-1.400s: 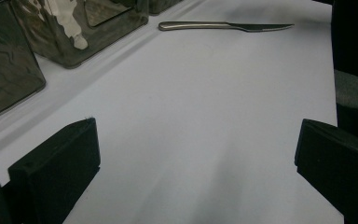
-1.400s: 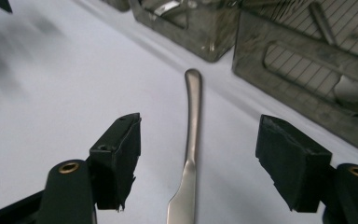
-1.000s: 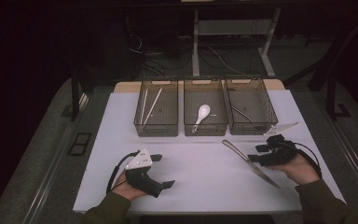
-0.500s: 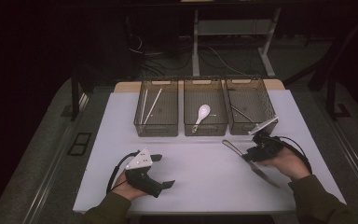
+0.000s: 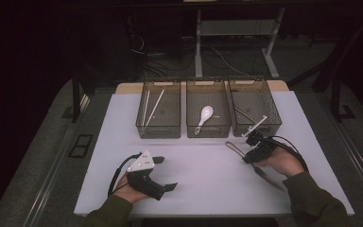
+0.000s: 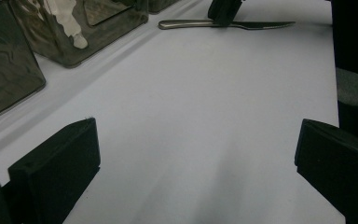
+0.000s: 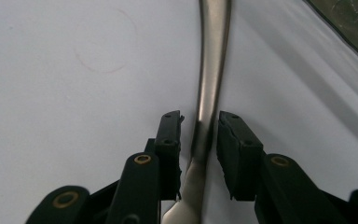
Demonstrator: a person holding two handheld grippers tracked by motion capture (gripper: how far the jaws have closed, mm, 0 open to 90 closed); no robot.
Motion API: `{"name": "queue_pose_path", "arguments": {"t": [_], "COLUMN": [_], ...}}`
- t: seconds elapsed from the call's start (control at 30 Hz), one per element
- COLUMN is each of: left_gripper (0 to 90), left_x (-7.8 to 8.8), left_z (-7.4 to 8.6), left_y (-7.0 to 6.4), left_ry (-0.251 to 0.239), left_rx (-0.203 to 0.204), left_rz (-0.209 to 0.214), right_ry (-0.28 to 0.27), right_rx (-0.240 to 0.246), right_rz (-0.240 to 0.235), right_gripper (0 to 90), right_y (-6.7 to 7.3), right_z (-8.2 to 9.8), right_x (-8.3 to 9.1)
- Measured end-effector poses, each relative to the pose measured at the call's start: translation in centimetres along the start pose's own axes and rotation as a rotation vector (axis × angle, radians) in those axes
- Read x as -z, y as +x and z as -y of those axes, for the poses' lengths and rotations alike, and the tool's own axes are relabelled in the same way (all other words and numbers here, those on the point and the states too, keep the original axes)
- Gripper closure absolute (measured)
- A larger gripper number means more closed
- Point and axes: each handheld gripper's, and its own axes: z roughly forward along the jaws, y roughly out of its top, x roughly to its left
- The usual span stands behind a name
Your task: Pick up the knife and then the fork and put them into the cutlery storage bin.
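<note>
A table knife (image 5: pixel 246 156) is laid flat on the white table (image 5: pixel 208 179), just in front of the right-hand of three clear bins (image 5: pixel 255 106). Its long axis is set diagonally in the high view: the handle end points up and left toward the bins, the blade runs down and right under the person's right hand (image 5: pixel 279 163).

The right gripper (image 5: pixel 254 150) is lowered over the knife's middle. In the right gripper view its jaws are seen straddling the knife (image 7: pixel 209 93), narrow gaps being left on both sides; the jaws have just been closing, and the metal is not yet pressed by the pads.

The left gripper (image 5: pixel 163 175) is held low over the table at the near left, its jaws spread wide with nothing between them, as the left gripper view makes plain. There the knife (image 6: pixel 191 23) is seen whole from the side, a dark jaw crossing its middle.

The blade tip is partly covered by the hand in the high view. A white spoon (image 5: pixel 204 116) lies in the middle bin (image 5: pixel 208 109), and thin sticks in the left bin (image 5: pixel 158 109) are hard to make out.
</note>
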Motion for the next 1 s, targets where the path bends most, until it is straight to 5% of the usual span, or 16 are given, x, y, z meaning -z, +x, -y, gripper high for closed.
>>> {"name": "queue_pose_path", "arguments": {"t": [0.53, 0.8, 1.0], "left_gripper": [0.0, 0.0, 0.0], "left_x": [-0.1, -0.1, -0.1], "left_z": [0.0, 0.0, 0.0], "left_y": [-0.1, -0.1, -0.1], "left_ry": [0.003, 0.005, 0.005], "left_rx": [0.000, -0.003, -0.003], "left_rz": [0.004, 0.003, 0.004], "right_ry": [0.134, 0.114, 0.030], "right_rx": [0.011, 0.012, 0.012], "right_rz": [0.038, 0.032, -0.001], "right_gripper": [77.4, 79.5, 79.5], "right_y": [0.4, 0.3, -0.3], "right_z": [-1.8, -1.5, -0.5], "right_x": [-0.7, -0.6, -0.3]}}
